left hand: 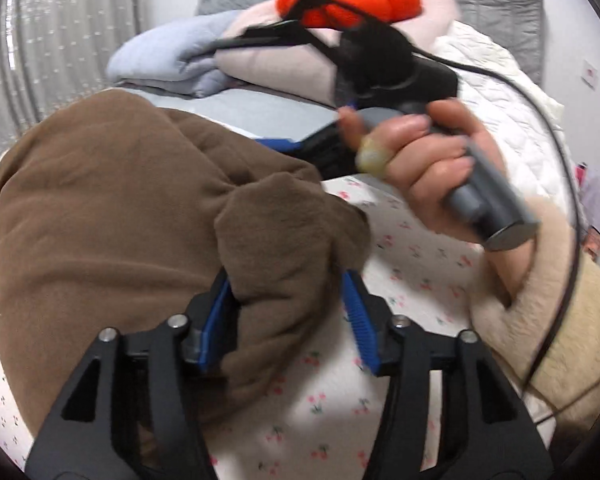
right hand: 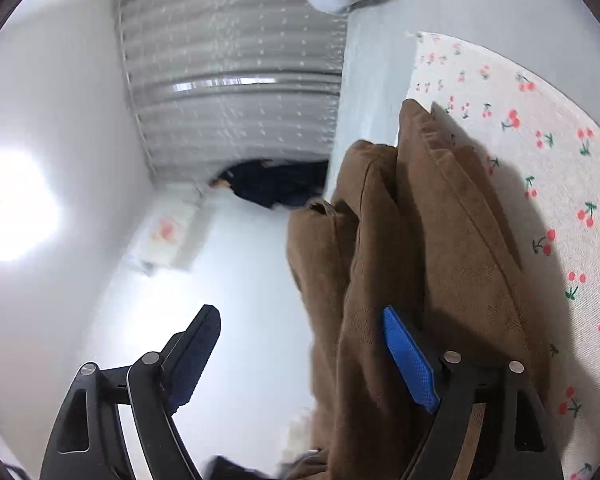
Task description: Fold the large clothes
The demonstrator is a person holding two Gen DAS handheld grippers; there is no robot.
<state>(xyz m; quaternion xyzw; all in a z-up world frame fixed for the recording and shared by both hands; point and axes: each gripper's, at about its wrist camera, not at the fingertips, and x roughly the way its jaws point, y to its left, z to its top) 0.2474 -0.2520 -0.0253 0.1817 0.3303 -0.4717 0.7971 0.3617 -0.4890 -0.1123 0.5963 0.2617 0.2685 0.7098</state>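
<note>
1. My left black gripper with blue pads (left hand: 290,320) is clamped on a bunch of brown fleece garment (left hand: 112,216).
2. My right black gripper with blue pads (right hand: 300,356) is spread wide, one pad against that fabric.
3. My right hand (left hand: 432,160) grips its grey handle.

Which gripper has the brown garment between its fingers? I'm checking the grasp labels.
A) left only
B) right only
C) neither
A: the left gripper has a bunched fold of the brown garment between its blue-padded fingers, while the right gripper is spread wide, the cloth lying only against one of its fingers.
</note>
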